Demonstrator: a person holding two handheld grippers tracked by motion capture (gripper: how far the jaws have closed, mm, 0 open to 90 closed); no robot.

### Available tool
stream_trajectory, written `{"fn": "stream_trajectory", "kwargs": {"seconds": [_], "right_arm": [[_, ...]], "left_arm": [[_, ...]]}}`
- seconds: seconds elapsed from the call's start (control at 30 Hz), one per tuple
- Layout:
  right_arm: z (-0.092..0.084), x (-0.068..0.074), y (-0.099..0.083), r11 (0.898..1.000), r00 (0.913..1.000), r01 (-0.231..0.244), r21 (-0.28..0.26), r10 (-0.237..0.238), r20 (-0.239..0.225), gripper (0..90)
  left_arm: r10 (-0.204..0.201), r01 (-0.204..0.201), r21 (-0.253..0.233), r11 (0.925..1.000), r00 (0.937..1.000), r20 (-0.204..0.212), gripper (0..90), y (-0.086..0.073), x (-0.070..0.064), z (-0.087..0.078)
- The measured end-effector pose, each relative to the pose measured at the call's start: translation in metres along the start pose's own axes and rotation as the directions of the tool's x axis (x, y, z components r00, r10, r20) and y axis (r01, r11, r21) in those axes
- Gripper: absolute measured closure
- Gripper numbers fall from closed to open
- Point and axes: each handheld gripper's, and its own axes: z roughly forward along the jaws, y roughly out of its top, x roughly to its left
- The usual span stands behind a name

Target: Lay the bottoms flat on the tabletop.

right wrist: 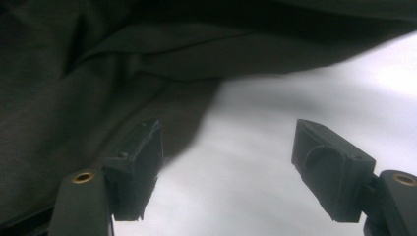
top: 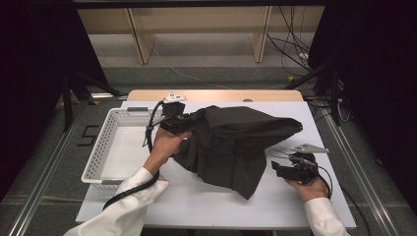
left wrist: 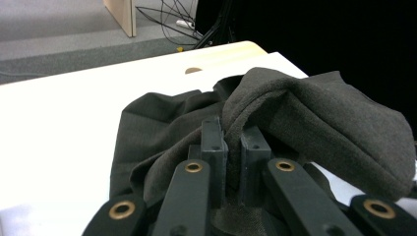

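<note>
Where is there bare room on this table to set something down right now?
The white basket is empty inside. Bare white tabletop runs along the near edge, between the sleeves, and behind the dark cloth at the far right corner. The middle is crowded: the left gripper lifts the cloth there, the right gripper beside its edge.

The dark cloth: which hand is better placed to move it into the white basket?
Probably left. The left tool is already shut on the dark cloth, beside the white basket. The right tool is open, holding nothing.
</note>
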Motion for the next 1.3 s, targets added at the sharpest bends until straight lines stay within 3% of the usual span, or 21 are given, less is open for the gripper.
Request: {"fn": "stream_trajectory", "kwargs": {"seconds": [0.13,0.23,0.3,0.5,0.57,0.7,0.73,0.77,0.83,0.87,0.9,0.93,0.97,1.03,1.1,1.17,1.23,1.3], "right_arm": [[0.019,0.016,0.005,0.998,0.9986,0.046,0.047,-0.044,-0.028,27.1],[0.03,0.031,0.009,0.996,0.995,0.062,0.063,-0.057,-0.082,25.8],[0.035,0.042,0.012,0.996,0.9891,0.064,0.061,-0.055,-0.137,25.4],[0.05,0.085,0.023,0.985,0.9677,0.16,0.063,-0.144,-0.207,23.9],[0.06,0.098,0.025,0.977,0.9647,0.189,0.102,-0.166,-0.205,21.4],[0.086,0.112,0.024,0.952,0.9672,0.238,0.192,-0.214,-0.137,15.9],[0.089,0.111,0.024,0.957,0.9699,0.223,0.187,-0.199,-0.141,15.7],[0.09,0.112,0.025,0.957,0.9718,0.216,0.192,-0.191,-0.138,17.8],[0.087,0.114,0.025,0.96,0.9696,0.22,0.176,-0.195,-0.149,32.0],[0.085,0.115,0.024,0.96,0.9689,0.223,0.17,-0.199,-0.148,42.4],[0.082,0.116,0.024,0.961,0.9666,0.227,0.16,-0.203,-0.157,66.2],[0.08,0.117,0.023,0.954,0.9654,0.25,0.163,-0.233,-0.116,75.3],[0.079,0.116,0.023,0.951,0.9621,0.264,0.16,-0.247,-0.114,82.9],[0.076,0.111,0.023,0.951,0.9616,0.257,0.173,-0.233,-0.144,87.0],[0.068,0.111,0.019,0.943,0.9518,0.28,0.18,-0.249,-0.18,87.9],[0.055,0.114,0.013,0.939,0.9338,0.295,0.179,-0.243,-0.262,88.2],[0.037,0.121,0.004,0.933,0.9069,0.311,0.178,-0.236,-0.349,88.2],[0.018,0.13,-0.005,0.921,0.8767,0.355,0.161,-0.268,-0.4,88.1]], "left_arm": [[0.006,-0.006,0.004,1.0,1.0,0.0,83.6,-0.002,-0.003,0.004],[0.007,-0.007,0.002,1.0,1.0,-0.002,83.6,0.0,-0.004,0.006],[0.007,-0.007,0.001,1.0,1.0,-0.005,83.6,0.002,-0.004,0.007],[0.009,-0.009,0.003,1.0,0.9999,-0.009,83.6,0.004,-0.005,0.009],[0.004,-0.004,0.002,1.0,1.0,-0.007,83.6,0.004,-0.004,0.009],[0.003,-0.003,0.0,1.0,1.0,-0.007,83.6,0.004,-0.004,0.009],[0.003,-0.003,0.0,1.0,1.0,-0.006,83.6,0.004,-0.003,0.009],[0.002,-0.002,-0.001,1.0,1.0,-0.005,83.6,0.004,-0.003,0.009],[0.001,-0.001,0.0,1.0,1.0,-0.003,83.6,0.004,-0.003,0.01],[0.001,-0.001,0.001,1.0,1.0,-0.002,83.6,0.005,-0.003,0.01],[-0.005,0.005,-0.004,1.0,1.0,-0.002,83.6,0.005,-0.003,0.01],[-0.004,0.004,-0.004,1.0,1.0,-0.002,83.6,0.006,-0.002,0.01],[-0.008,0.008,-0.004,1.0,1.0,0.0,83.6,0.006,-0.001,0.009],[-0.015,0.015,-0.006,0.9999,0.9998,0.011,83.6,0.007,0.0,0.008],[-0.007,0.007,-0.01,0.9999,0.9999,0.012,83.6,0.008,-0.001,0.006],[0.001,-0.001,-0.015,0.9999,0.9999,0.017,83.6,0.009,-0.001,0.001],[0.009,-0.009,-0.022,0.9997,0.9997,0.024,83.6,0.01,-0.001,-0.006],[0.014,-0.014,-0.03,0.9995,0.9998,0.017,83.6,0.011,-0.002,-0.012]]}}
